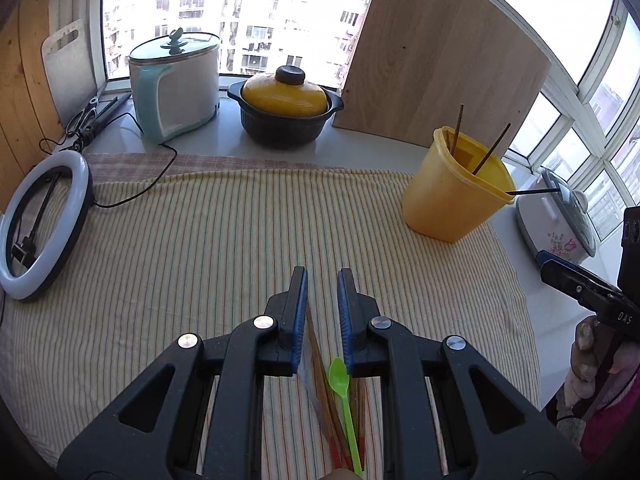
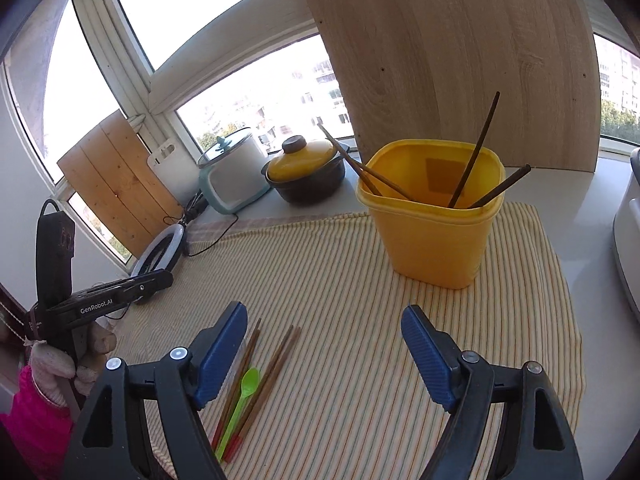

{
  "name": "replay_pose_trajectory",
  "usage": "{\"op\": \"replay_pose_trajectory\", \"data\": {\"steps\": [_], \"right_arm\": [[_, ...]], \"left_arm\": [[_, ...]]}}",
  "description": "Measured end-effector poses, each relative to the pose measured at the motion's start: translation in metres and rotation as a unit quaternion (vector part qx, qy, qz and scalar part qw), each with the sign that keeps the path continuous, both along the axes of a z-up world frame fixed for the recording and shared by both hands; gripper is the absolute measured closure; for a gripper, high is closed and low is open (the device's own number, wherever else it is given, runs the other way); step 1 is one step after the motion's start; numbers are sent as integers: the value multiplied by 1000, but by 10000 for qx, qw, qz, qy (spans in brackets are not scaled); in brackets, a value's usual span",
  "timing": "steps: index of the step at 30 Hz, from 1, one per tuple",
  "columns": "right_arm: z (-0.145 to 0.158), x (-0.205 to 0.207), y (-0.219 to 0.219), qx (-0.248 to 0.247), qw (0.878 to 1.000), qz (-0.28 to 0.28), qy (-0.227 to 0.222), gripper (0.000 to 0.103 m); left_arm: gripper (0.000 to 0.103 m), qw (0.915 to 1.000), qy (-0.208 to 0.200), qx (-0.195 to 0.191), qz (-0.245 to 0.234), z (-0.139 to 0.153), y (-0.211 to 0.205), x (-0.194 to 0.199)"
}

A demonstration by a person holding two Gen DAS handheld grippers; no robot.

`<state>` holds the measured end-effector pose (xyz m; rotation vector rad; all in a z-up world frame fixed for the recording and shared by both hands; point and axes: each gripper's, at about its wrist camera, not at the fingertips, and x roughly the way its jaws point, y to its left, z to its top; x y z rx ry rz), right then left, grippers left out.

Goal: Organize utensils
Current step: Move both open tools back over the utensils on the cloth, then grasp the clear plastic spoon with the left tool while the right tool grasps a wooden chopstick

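While I look along both sets of fingers, my stock of the tabletop (image 2: 560,216) reads as follows.

Left hand-held gripper (image 1: 322,280): jaws drawn narrow with a slim gap, nothing pinched between the blue pads; it hangs over the striped cloth (image 1: 200,240), with the loose utensils showing below it in its own view.

Right hand-held gripper (image 2: 324,332): jaws spread wide and empty, angled down toward the cloth.

Loose utensils, lying on the cloth nearest me: a green plastic spoon (image 2: 240,400), bowl pointing away, and several brown chopsticks with red ends (image 2: 276,364) alongside and partly under it. In the right wrist view they sit just inside the right gripper's left finger.

Yellow container (image 2: 432,220): upright on the far right part of the cloth, well apart from the loose pile. It already holds dark chopsticks (image 2: 476,152) leaning against its rim at different angles.

Behind the cloth on the sill: a black pot with a yellow lid (image 2: 304,168), a white and teal cooker with a glass lid (image 2: 232,176), and a wooden board (image 2: 460,60) leaning against the window.

Left edge: a ring light (image 1: 44,228) lying flat, its cable trailing across the cloth.

Right edge: a white flowered cooker (image 1: 560,224).

A gloved hand (image 2: 60,364) with a pink sleeve grips the left device.
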<state>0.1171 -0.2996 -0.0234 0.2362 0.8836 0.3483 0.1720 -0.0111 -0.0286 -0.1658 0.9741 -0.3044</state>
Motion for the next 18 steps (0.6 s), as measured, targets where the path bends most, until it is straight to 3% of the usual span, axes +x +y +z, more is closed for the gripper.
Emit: {"op": "replay_pose_trajectory", "data": {"steps": [9, 18], "right_arm": [[-52, 4, 30, 219, 9955, 307, 866, 31], [-106, 13, 61, 374, 9820, 484, 1785, 58]], "left_arm": [[90, 9977, 662, -123, 28, -51, 12, -30], [90, 9942, 1059, -203, -16, -84, 20, -43]]}}
